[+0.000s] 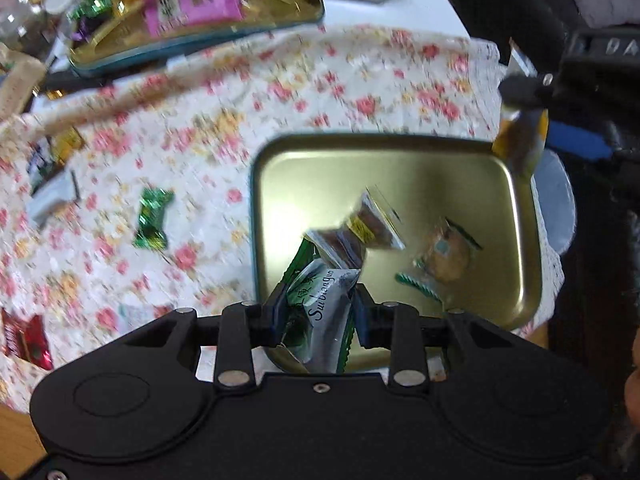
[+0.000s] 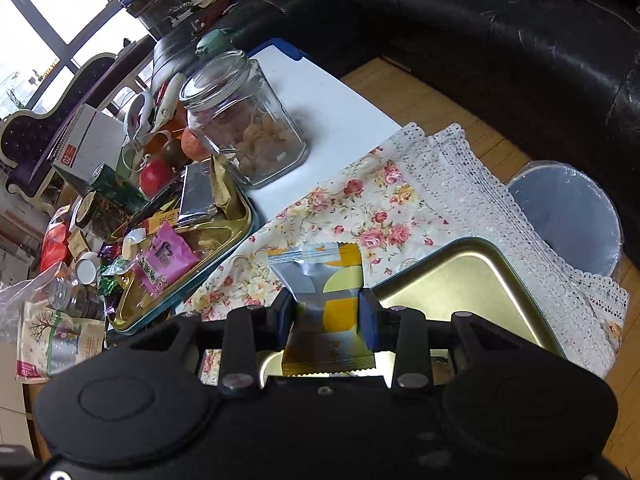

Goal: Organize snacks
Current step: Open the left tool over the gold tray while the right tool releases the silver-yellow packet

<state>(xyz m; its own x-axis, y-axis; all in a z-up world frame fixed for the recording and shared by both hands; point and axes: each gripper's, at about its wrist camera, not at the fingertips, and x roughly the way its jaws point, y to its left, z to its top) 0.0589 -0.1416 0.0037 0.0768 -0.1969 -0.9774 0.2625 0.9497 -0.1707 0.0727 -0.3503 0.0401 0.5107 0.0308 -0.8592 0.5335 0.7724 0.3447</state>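
Left wrist view: the left gripper is clamped on one green-and-white packet over the gold tin, which holds two wrapped snacks; one green candy lies on the floral cloth

Right wrist view: the right gripper pinches one yellow-and-silver packet beside that tin; one glass jar stands behind
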